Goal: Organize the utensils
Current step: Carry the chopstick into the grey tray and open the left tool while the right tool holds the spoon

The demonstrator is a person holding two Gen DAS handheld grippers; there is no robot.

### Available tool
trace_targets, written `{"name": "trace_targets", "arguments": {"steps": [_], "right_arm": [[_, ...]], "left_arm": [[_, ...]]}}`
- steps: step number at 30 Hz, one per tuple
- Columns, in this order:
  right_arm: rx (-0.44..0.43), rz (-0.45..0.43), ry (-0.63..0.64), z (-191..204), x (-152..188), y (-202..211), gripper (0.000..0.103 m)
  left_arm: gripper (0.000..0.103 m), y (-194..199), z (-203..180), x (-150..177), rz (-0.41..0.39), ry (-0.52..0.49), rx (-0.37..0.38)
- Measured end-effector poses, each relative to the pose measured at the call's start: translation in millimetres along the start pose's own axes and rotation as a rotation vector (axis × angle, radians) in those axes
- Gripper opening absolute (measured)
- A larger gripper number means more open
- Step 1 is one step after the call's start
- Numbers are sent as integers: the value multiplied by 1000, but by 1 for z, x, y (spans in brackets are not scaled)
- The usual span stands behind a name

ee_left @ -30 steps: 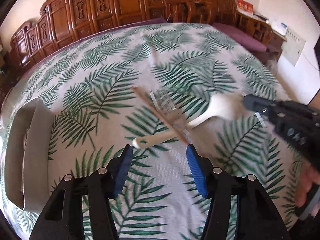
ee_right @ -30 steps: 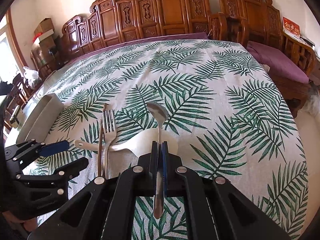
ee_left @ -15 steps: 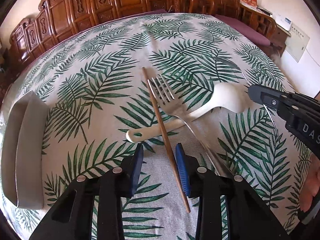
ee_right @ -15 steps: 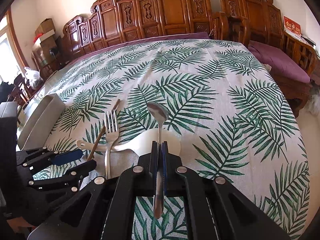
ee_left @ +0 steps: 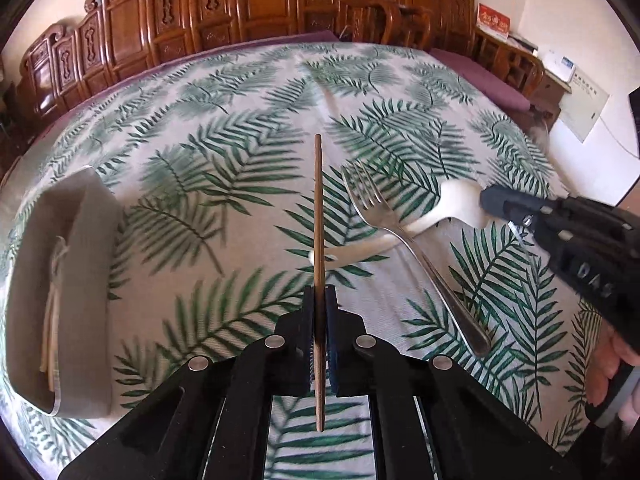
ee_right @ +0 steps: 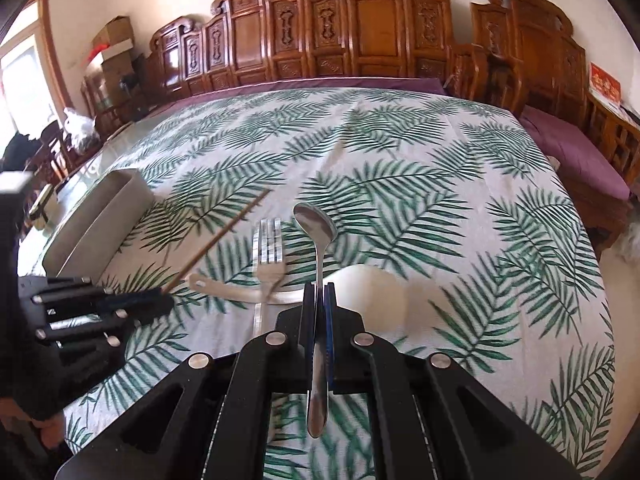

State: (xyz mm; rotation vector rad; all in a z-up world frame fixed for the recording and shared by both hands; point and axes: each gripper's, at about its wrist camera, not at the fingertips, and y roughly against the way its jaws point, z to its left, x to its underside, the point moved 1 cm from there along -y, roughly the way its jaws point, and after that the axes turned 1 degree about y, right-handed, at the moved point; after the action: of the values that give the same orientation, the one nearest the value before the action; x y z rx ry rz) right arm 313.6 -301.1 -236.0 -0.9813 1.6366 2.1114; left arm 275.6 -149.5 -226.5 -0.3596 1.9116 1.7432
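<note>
My left gripper (ee_left: 319, 296) has its jaws closing onto a thin wooden chopstick (ee_left: 318, 200), and the blue pads press it mid-length. The right wrist view shows the same chopstick (ee_right: 224, 236) slanting out of the left gripper (ee_right: 160, 300). My right gripper (ee_right: 319, 292) is shut on the handle of a metal spoon (ee_right: 314, 220), bowl pointing forward. A metal fork (ee_left: 376, 208) lies on the leaf-print tablecloth across the handle of a white plastic spoon (ee_left: 456, 204). In the right wrist view the fork (ee_right: 270, 248) and the white spoon (ee_right: 372, 288) lie just ahead of the held spoon.
A grey oblong tray (ee_left: 92, 280) sits at the table's left edge with pale sticks inside; it also shows as the tray (ee_right: 108, 208) at the left. Carved wooden chairs ring the far side. A hand (ee_left: 616, 364) holds the right gripper (ee_left: 504, 204) at the right.
The left jaws went from wide open to closed on the chopstick, which now runs straight along the gripper. The right gripper still holds the spoon and has shifted a little.
</note>
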Motion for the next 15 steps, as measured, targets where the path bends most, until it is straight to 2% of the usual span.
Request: {"name": "trace_targets", "arguments": {"steps": [8,15], "right_arm": [[1,36,91,34,3,-7,5],[-4,55,134,52,5,-13,5]], "left_arm": [[4,27,32,-2,-34,-9,12],[4,51,68,2,-55,-18,-8]]}}
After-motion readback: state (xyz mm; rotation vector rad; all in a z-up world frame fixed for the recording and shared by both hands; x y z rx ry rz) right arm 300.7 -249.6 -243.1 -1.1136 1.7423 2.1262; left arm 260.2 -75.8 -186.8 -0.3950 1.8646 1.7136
